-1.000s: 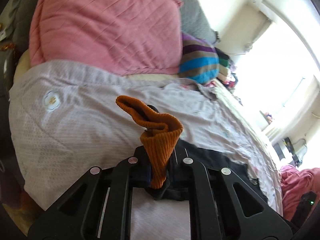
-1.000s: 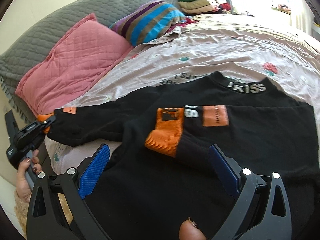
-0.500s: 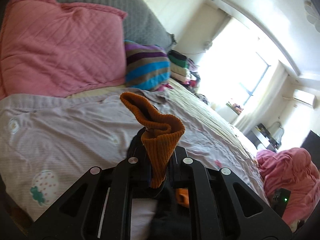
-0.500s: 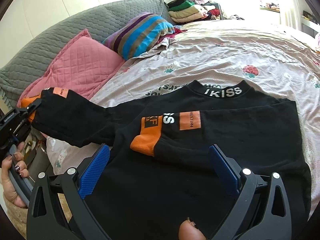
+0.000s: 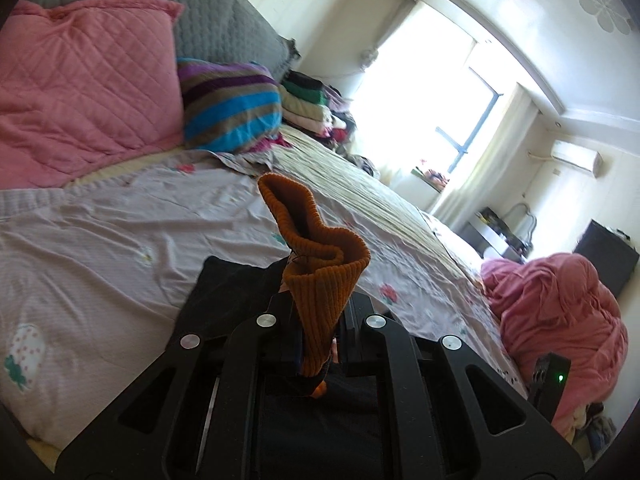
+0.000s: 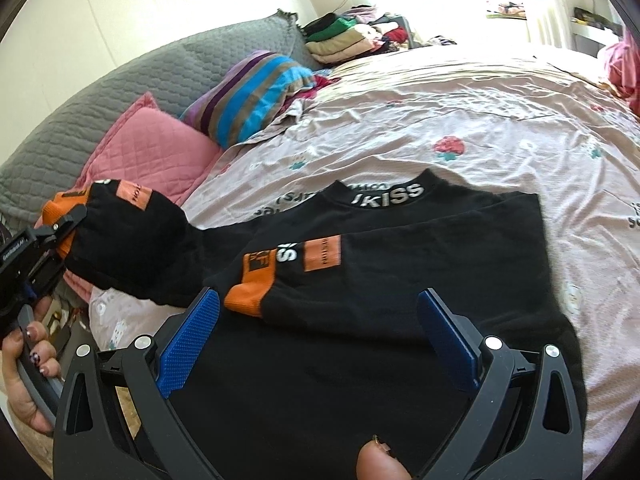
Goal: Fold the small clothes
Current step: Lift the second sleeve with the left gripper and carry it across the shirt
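Note:
A black sweater with a white-lettered collar lies flat on the bed. One sleeve is folded across its chest, its orange cuff lying on the body. My left gripper is shut on the other sleeve's orange cuff and holds that sleeve lifted above the bed's left side; it also shows in the right wrist view. My right gripper is open and empty, hovering over the sweater's lower part with blue pads wide apart.
A pink quilted pillow, a striped pillow and a grey headboard are at the bed's head. A stack of folded clothes sits beyond. A pink heap lies at the bed's far side. The floral bedsheet surrounds the sweater.
My left gripper has lifted the cuffed sleeve higher and swung toward the sweater. My right gripper has stayed open over the sweater, with the view shifted slightly.

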{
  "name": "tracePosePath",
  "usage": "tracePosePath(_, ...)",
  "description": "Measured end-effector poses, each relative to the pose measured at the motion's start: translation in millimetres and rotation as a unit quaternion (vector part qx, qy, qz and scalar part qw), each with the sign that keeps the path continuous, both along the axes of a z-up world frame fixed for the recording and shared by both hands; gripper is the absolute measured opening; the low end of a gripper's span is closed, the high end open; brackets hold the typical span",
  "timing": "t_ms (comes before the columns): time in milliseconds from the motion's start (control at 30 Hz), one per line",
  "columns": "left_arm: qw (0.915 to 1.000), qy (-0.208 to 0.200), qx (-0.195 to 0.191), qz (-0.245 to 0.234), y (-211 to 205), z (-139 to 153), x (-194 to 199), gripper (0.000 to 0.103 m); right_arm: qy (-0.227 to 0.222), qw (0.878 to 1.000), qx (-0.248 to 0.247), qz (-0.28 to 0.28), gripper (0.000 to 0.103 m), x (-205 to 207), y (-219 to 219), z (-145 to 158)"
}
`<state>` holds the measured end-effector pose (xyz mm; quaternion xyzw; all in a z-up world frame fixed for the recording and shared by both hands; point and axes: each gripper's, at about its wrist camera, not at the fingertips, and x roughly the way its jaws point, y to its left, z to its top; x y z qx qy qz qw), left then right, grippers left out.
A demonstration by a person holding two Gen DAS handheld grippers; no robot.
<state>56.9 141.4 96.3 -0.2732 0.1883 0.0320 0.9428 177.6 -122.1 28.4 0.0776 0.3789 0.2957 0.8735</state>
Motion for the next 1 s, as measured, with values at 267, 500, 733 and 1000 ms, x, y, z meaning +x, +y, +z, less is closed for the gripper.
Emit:
tracePosePath(267,0.9986,0.021,-0.001,-0.048,-29.8,-11.0,21.9,0.005,0.000,0.999,0.010,-0.032,0.098,5.4,-32.1,0.7)
tracePosePath(500,0.9958,0.046,0.002,-0.079,-52.4,-25.2,39.2,0.005,0.004,0.998,0.012,-0.053,0.098,10.6,-51.8,-2.1)
tracePosePath(733,0.9908,0.076,0.002,-0.112,-74.0,-46.0,57.2,0.005,0.010,0.997,0.014,-0.071,0.098,13.9,-67.5,-6.9)
tracePosePath(1000,0.9829,0.110,0.006,-0.148,-99.0,-72.1,75.7,0.006,0.019,0.996,0.018,-0.088,0.098,19.2,-80.5,-11.4)
